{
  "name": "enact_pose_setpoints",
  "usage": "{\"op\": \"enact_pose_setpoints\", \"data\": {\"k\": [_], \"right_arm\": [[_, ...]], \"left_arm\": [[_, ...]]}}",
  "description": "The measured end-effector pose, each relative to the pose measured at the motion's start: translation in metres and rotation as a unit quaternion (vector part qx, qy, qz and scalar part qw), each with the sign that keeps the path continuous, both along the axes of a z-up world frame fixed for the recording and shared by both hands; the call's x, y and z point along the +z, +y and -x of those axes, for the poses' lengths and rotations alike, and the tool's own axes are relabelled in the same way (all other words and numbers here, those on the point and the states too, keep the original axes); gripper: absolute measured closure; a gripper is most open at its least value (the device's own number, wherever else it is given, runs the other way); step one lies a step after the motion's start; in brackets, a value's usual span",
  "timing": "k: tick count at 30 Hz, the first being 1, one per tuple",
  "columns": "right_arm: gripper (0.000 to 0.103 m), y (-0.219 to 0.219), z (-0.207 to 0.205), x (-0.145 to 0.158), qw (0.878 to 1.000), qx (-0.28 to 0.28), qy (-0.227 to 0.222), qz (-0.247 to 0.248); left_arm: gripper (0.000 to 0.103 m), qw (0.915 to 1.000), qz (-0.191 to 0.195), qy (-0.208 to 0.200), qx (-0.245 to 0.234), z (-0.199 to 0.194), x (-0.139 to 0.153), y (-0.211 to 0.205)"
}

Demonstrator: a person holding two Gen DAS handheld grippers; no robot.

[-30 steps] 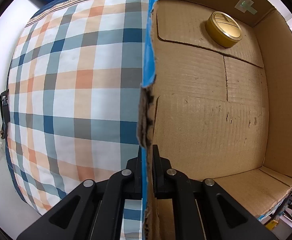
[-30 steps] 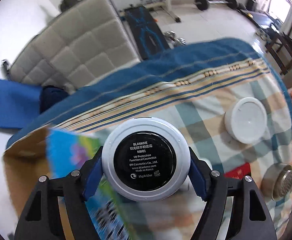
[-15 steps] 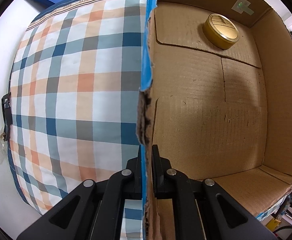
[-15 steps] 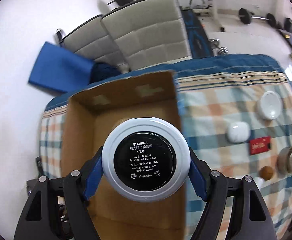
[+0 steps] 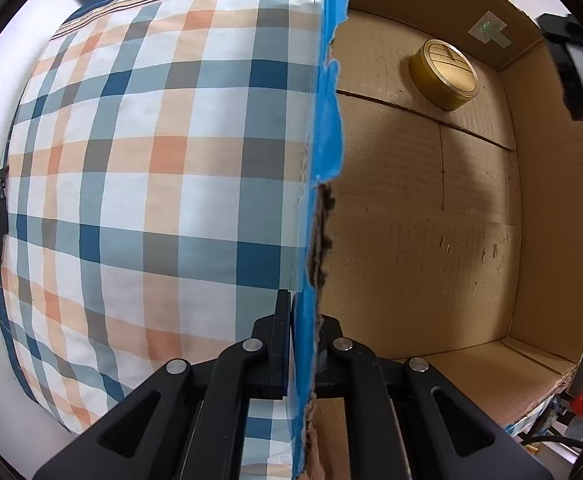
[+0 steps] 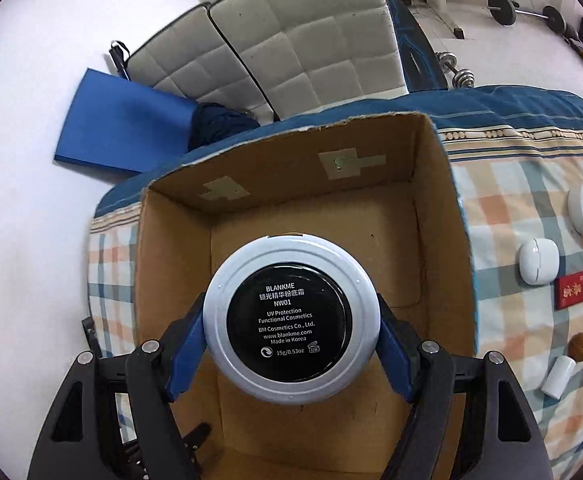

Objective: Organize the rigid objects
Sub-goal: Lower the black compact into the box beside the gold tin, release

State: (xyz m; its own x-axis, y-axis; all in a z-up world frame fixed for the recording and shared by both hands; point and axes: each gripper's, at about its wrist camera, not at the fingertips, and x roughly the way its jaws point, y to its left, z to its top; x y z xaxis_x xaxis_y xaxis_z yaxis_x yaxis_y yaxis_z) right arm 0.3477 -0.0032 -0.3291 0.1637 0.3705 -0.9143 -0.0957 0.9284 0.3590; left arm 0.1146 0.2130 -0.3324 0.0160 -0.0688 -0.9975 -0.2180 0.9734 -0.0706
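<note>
Plaid bedding (image 5: 151, 184) fills the left wrist view, where I keep the left gripper (image 5: 303, 344) pinched on the cardboard box (image 5: 431, 240) wall. Right wrist view: my right gripper (image 6: 291, 332) clamps the round compact (image 6: 291, 320), flat face toward the camera, directly above the box's open floor, so release goes straight down.

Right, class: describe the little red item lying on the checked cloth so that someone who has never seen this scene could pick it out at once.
Start at the open cardboard box on the checked cloth and look to its right, where small items lie in a loose cluster. Just below the white earbud-style case lies the red packet. It is the only flat, rectangular, red thing there; its neighbours are white, brown or metallic and rounded.
</note>
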Motion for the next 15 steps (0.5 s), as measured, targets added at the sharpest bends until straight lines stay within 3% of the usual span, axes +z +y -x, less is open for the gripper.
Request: {"op": "enact_pose_setpoints", "data": {"k": [8,15], "right_arm": [[0.026,0.010,-0.025,-0.021,0.999,-0.009,0.009,0.050],[0.025,0.030,-0.047,-0.040,0.987,0.018,-0.005,0.163]], "left_arm": [[0.099,1.0000,0.000,0.000,-0.001,0.002,0.001,0.001],[0.099,1.0000,-0.003,0.002,-0.004,-0.002,-0.002,0.000]]}}
